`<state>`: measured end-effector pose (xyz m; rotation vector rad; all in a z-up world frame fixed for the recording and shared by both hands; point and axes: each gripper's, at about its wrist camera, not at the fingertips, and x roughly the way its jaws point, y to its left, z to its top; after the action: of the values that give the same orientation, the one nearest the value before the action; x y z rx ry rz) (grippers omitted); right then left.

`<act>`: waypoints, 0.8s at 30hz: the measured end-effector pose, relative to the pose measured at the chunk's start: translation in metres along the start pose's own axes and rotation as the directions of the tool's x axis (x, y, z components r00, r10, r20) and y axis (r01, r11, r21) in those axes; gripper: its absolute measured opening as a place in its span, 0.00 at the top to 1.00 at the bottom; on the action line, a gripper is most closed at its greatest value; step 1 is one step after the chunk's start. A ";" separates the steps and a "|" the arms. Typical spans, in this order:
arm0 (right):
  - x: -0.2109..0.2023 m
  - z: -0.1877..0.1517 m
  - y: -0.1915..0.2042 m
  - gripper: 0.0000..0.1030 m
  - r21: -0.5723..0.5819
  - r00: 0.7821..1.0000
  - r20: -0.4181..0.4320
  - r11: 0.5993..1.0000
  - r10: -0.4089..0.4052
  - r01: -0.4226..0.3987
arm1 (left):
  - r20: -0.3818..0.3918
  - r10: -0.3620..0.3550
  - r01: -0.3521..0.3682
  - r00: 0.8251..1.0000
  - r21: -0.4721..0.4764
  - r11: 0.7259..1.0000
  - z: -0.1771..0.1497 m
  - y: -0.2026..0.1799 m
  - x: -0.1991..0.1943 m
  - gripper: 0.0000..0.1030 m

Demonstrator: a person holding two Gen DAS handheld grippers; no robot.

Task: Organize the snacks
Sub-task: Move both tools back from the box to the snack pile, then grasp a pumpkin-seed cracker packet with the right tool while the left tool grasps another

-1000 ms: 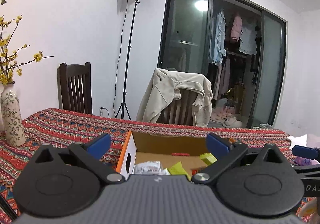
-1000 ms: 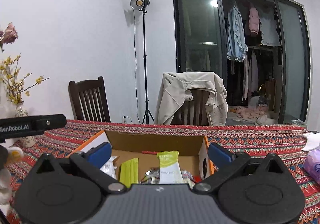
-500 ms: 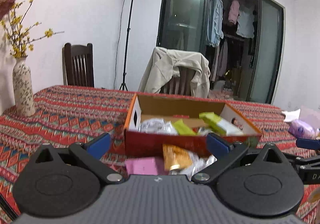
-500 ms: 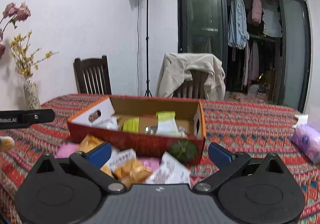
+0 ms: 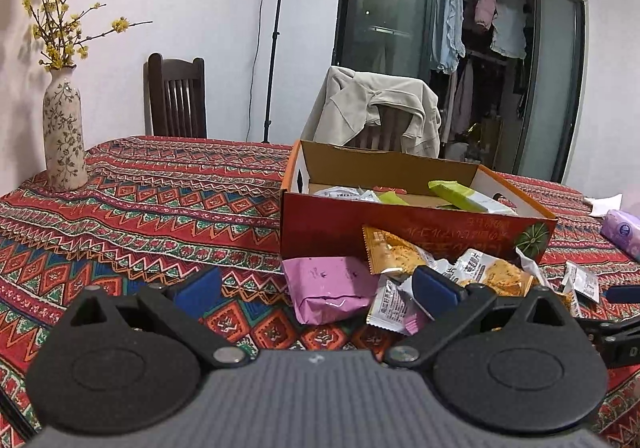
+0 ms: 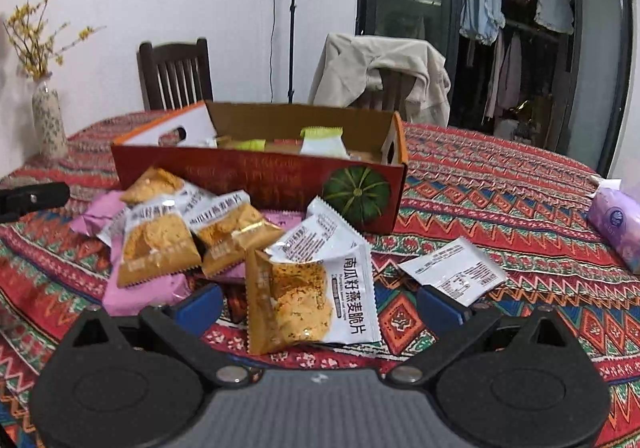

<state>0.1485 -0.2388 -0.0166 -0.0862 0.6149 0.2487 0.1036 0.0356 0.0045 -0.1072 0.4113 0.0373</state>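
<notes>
A white-walled room with a dark glass wardrobe holds a desk draped in a red zigzag-patterned woven cloth. Both claws hang low over the near edge, pointing level along it toward the far chairs. The left claw is released, its blue pads spread wide with nothing between them; the right claw is likewise spread and grips nothing.

Ahead of both claws stands an open cardboard box, red outside with a printed green pumpkin, plain brown inside, with green and white packets in it. Between the box and the claws lies a loose heap of crinkly foil snack packets, orange and white with serrated ends. One packet lies flat just ahead of the right claw, between its pads. A soft pink pouch sits just ahead of the left claw. A ceramic floral vase stands far to the left.

Half a second ago both cameras sat higher and further back; the heap now looms much closer.
</notes>
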 end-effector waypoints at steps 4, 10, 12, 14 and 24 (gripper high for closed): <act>0.019 0.004 -0.002 0.00 0.015 0.999 -0.034 1.000 0.016 -0.015 | -0.002 -0.006 0.006 1.000 -0.011 1.000 -0.001 0.002 0.001 0.00; 0.030 0.001 -0.006 0.05 0.068 0.997 -0.035 0.996 0.063 -0.060 | -0.022 -0.010 0.010 1.000 -0.009 1.000 -0.004 0.001 0.005 0.00; 0.028 0.000 -0.008 0.16 0.077 0.997 -0.022 0.995 0.069 -0.067 | -0.025 -0.014 0.014 1.000 -0.009 1.000 -0.005 0.001 0.006 0.00; 0.027 -0.001 -0.009 0.24 0.080 0.997 -0.023 0.995 0.070 -0.068 | -0.026 -0.011 0.011 1.000 -0.008 1.000 -0.005 0.000 0.006 0.00; 0.010 -0.004 -0.012 0.41 0.099 0.995 0.065 0.992 0.075 -0.082 | -0.023 0.005 -0.005 1.000 0.000 1.000 -0.006 -0.003 0.004 0.00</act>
<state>0.1569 -0.2491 -0.0253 0.0439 0.5701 0.2946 0.1049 0.0322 -0.0022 -0.1064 0.4342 0.0413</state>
